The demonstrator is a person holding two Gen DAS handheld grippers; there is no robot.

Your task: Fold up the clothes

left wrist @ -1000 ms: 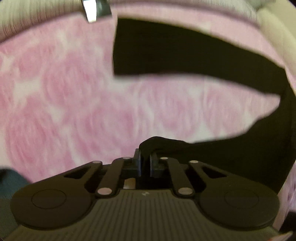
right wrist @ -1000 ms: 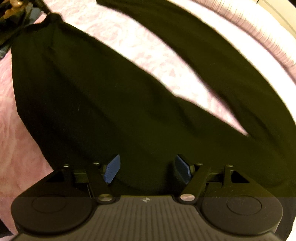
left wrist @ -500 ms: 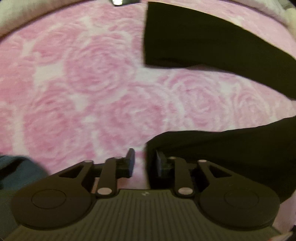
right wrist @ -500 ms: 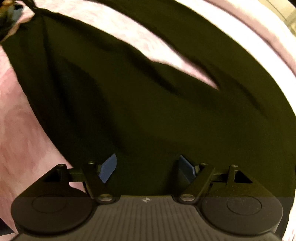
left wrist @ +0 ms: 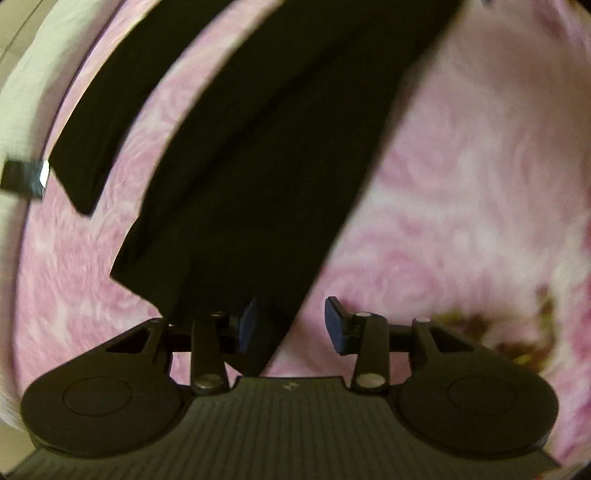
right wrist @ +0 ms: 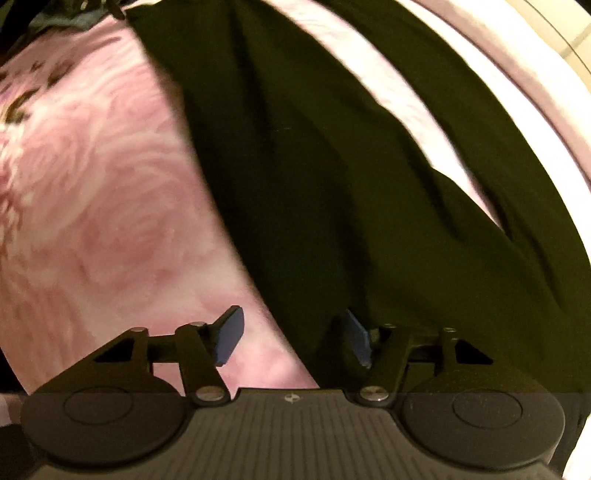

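Note:
A black garment [left wrist: 258, 147] lies spread on a pink rose-patterned blanket [left wrist: 461, 184]. In the left wrist view one narrow leg or sleeve [left wrist: 122, 99] runs up the left and the wider part runs down to my left gripper [left wrist: 290, 325], which is open; the cloth's lower corner lies by its left finger. In the right wrist view the same black garment [right wrist: 332, 166] fills the middle and right. My right gripper [right wrist: 291, 336] is open and empty, its right finger over the cloth edge, its left finger over the blanket [right wrist: 103, 203].
A white bed edge or pillow [left wrist: 22, 110] borders the blanket at the left of the left wrist view, with a small dark shiny object [left wrist: 26, 179] by it. A dark leafy print [left wrist: 517, 332] marks the blanket at right. Other clothes [right wrist: 62, 14] lie at the top left of the right wrist view.
My left gripper let go of the black cloth, opened wide and swung round to face along the garment. My right gripper stayed open and shifted left to the cloth's edge.

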